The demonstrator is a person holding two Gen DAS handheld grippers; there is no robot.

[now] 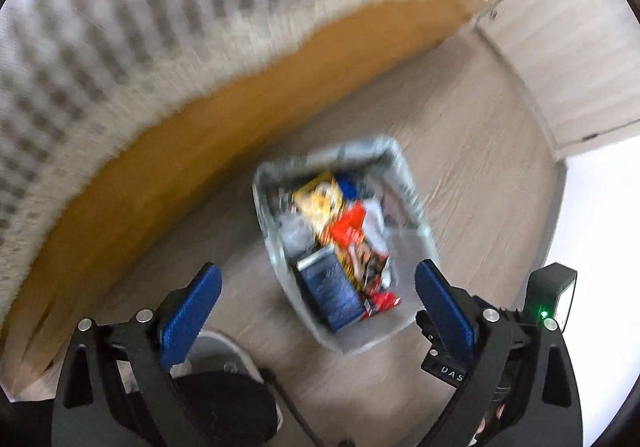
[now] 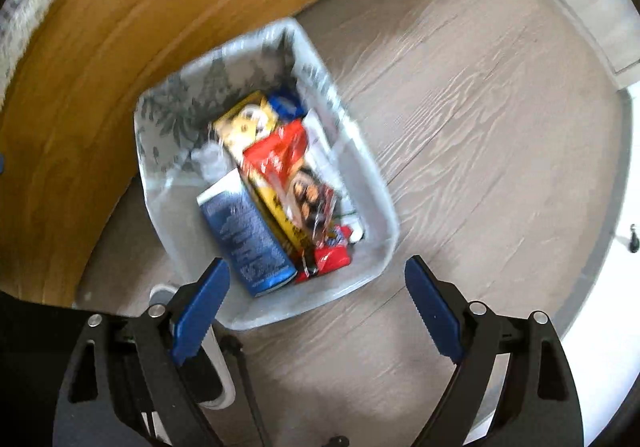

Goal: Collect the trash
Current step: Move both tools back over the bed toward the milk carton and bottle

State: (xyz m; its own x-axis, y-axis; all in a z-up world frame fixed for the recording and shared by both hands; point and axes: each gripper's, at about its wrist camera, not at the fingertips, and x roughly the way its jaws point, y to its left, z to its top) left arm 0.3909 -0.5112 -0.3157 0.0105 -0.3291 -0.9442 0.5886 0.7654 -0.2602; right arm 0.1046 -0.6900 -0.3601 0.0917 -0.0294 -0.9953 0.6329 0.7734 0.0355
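A grey rectangular bin (image 1: 276,247) (image 2: 168,183) stands on the wood floor below both grippers. It holds several pieces of trash: a blue carton (image 1: 332,287) (image 2: 248,231), a yellow box (image 1: 318,199) (image 2: 248,123), a red wrapper (image 1: 348,227) (image 2: 280,155) and a snack packet (image 2: 310,195). My left gripper (image 1: 318,281) is open and empty above the bin. My right gripper (image 2: 318,277) is open and empty above the bin's near edge. Both views are motion-blurred.
A wooden bed frame (image 1: 200,139) (image 2: 100,47) with a grey-and-white patterned cover (image 1: 140,15) runs along the left of the bin. A pale cabinet and wall (image 1: 568,59) stand at the right. The person's shoe (image 1: 224,359) (image 2: 216,359) shows near the bin.
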